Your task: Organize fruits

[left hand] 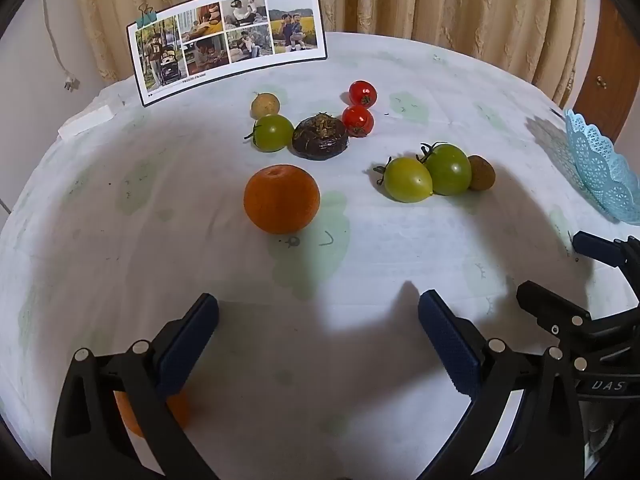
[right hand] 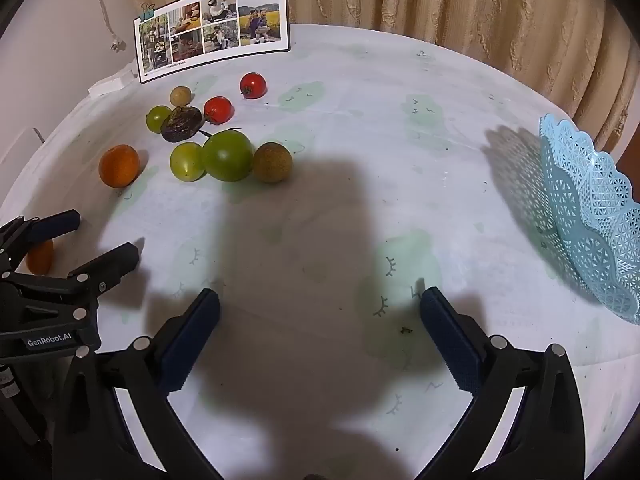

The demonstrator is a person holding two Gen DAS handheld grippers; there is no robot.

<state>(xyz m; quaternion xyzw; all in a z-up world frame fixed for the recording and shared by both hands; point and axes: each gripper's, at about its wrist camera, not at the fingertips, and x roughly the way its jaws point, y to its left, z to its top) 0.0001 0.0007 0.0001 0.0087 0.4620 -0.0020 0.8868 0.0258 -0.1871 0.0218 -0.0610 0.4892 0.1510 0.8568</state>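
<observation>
Loose fruit lies on the white tablecloth (left hand: 200,240). Nearest ahead of my left gripper (left hand: 318,300) is an orange (left hand: 282,199). A second orange (left hand: 176,408) lies partly hidden under its left finger. Farther off are three green tomatoes (left hand: 408,179) (left hand: 448,168) (left hand: 273,132), two red tomatoes (left hand: 362,93) (left hand: 358,120), a brown fruit (left hand: 481,173), a dark round fruit (left hand: 320,137) and a pale yellow one (left hand: 265,105). My right gripper (right hand: 319,296) hovers over bare cloth, with the light blue lace basket (right hand: 592,216) to its right. Both grippers are open and hold nothing.
A photo card (left hand: 228,36) stands clipped upright at the table's back, with a white box (left hand: 86,120) to its left. Beige curtains hang behind the round table. My left gripper (right hand: 107,233) shows at the left of the right wrist view, close beside the right one.
</observation>
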